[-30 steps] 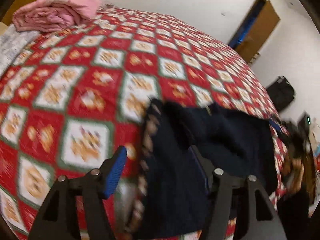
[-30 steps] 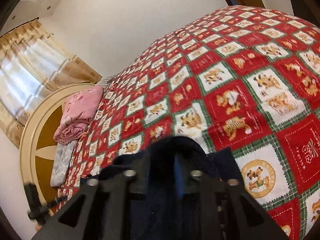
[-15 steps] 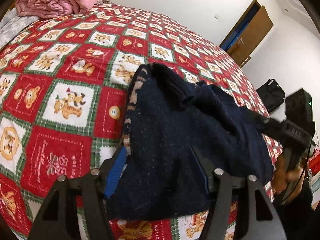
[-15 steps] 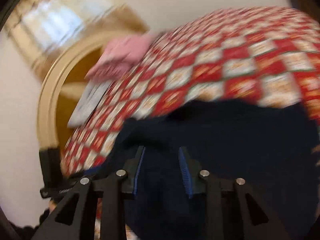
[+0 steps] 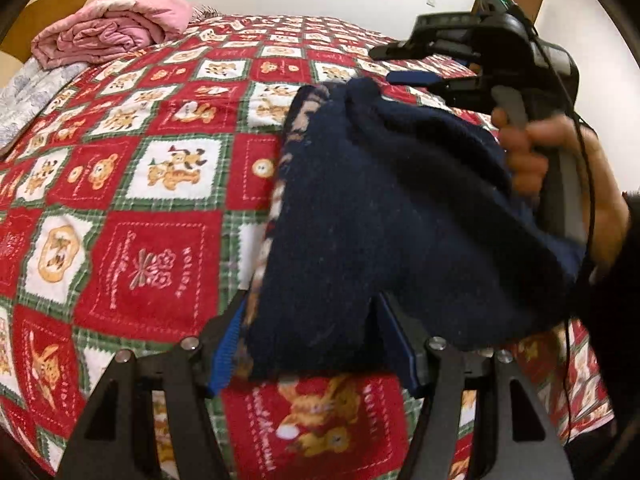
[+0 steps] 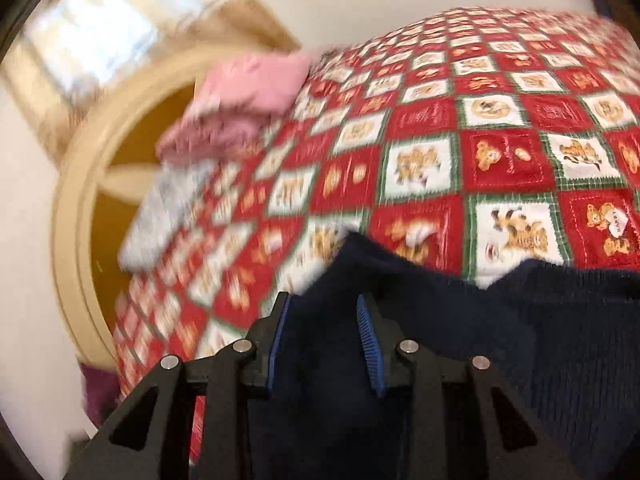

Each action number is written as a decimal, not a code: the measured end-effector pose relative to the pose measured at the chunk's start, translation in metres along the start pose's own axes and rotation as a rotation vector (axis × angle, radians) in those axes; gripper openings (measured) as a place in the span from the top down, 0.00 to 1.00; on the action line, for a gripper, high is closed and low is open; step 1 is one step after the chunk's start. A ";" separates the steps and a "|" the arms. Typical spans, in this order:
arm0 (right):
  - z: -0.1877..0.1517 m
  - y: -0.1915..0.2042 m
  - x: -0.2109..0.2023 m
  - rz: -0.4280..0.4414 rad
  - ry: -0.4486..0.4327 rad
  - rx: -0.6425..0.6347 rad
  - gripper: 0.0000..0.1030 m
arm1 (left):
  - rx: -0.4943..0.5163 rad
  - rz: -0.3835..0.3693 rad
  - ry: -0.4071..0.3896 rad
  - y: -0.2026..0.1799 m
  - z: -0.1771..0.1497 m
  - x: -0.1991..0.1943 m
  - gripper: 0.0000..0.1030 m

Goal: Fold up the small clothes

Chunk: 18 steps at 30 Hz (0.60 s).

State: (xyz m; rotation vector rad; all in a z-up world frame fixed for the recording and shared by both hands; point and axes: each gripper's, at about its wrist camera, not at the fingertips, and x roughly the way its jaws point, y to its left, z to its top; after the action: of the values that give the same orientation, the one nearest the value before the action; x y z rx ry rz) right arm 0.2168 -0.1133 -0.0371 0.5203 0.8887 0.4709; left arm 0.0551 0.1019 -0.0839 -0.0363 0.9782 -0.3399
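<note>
A folded pink blanket (image 5: 112,26) sits at the far left end of the bed (image 5: 152,208), by the headboard. Nearer, the navy knit garment (image 5: 384,216) hangs just above the red patchwork spread. The left gripper (image 5: 316,344) is clamped on its lower edge. Further right, a hand (image 5: 560,168) holds the right gripper (image 6: 326,344), its blue pads pinching a fold of the same garment.

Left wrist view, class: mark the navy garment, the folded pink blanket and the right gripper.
navy garment (image 5: 380,216), left wrist view, middle of the dark knit panel.
pink blanket (image 5: 116,30), left wrist view, top of the folded bundle.
right gripper (image 5: 394,65), left wrist view, midway between the tips of its two fingers.
</note>
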 end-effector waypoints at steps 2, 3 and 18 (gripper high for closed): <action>-0.004 -0.008 -0.015 0.033 0.007 0.034 0.66 | -0.006 -0.033 -0.015 0.004 -0.001 -0.007 0.36; -0.008 -0.009 -0.026 0.033 0.008 0.028 0.66 | -0.014 -0.054 -0.027 0.006 -0.001 -0.011 0.36; -0.186 -0.120 -0.333 -0.302 -0.297 0.197 0.33 | -0.043 -0.130 -0.086 0.014 0.033 -0.003 0.36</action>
State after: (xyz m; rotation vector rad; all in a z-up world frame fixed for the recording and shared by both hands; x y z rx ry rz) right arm -0.0972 -0.3587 -0.0076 0.6055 0.7142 0.0282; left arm 0.0841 0.1119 -0.0653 -0.1530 0.8993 -0.4334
